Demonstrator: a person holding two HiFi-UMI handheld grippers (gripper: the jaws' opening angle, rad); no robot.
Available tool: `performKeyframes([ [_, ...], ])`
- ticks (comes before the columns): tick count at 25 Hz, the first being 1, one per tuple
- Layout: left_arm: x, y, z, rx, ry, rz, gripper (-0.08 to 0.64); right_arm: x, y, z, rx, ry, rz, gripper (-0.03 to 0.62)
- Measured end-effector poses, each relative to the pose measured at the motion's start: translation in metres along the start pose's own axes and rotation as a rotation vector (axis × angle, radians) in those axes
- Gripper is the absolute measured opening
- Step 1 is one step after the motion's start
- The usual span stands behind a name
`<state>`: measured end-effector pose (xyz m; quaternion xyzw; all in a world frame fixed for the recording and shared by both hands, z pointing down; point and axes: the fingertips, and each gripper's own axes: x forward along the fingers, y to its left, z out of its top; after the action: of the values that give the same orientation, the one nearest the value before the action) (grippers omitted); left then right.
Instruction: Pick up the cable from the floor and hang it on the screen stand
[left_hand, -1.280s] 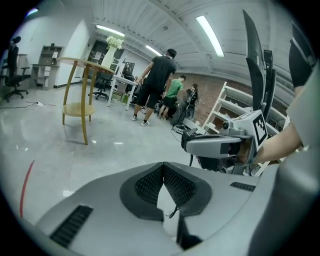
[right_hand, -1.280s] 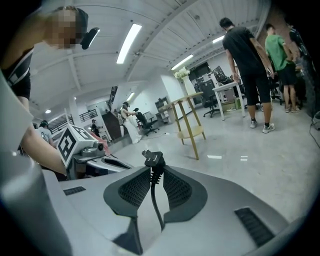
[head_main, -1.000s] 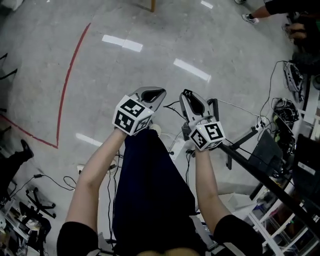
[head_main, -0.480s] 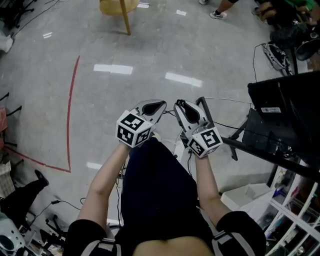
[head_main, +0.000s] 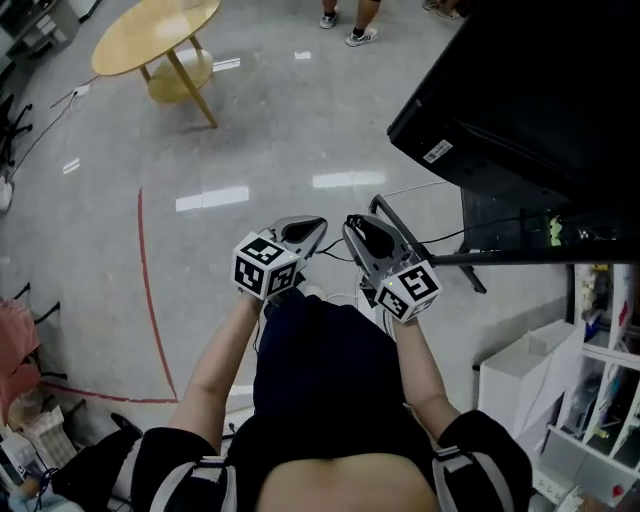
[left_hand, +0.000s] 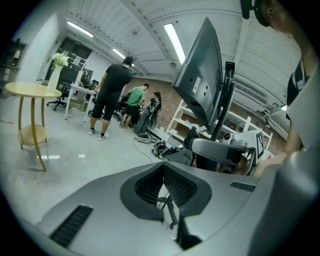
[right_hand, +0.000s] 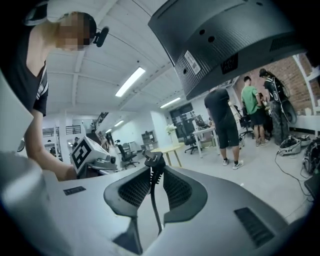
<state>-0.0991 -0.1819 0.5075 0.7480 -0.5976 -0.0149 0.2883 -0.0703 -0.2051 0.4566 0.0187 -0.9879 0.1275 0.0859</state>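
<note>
1. Up in front of the person's body, the left gripper (head_main: 308, 228) and the right gripper (head_main: 358, 225) sit side by side, well above the floor (head_main: 250, 150).
2. Right gripper first: its jaws are clamped on the cable (right_hand: 154, 200). The black plug end pokes out just past the tips and the cord runs back down between the pads. That's a clean pinch near the end.
3. Over to the left gripper's own view: its jaw tips are pressed together. A thin dark strand shows in the gap behind them. Whether that is the cable actually pinched there, I can't tell.
4. So the pick-up looks done. The held end is off the floor and in hand. How much of the cord trails below is hidden by the person's body.
5. Now for what's left, and that's the hang. The screen (head_main: 540, 90) looms to the right, and the screen stand (head_main: 520, 258) is just beside the right gripper. Nothing is draped on it yet.
6. My read is that the job is roughly half done. The cord has to be carried across, looped over the stand, and let go.
</note>
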Motion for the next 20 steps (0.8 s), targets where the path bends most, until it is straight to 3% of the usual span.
performKeyframes([
  [8, 0.011, -0.057, 0.015, 0.074, 0.066, -0.176, 0.008, -0.039, 0.003, 0.034, -0.016, -0.074, -0.182, 0.097],
  [20, -0.001, -0.109, 0.044, 0.204, 0.158, -0.432, 0.008, -0.083, 0.013, 0.071, 0.086, -0.212, -0.435, 0.097],
])
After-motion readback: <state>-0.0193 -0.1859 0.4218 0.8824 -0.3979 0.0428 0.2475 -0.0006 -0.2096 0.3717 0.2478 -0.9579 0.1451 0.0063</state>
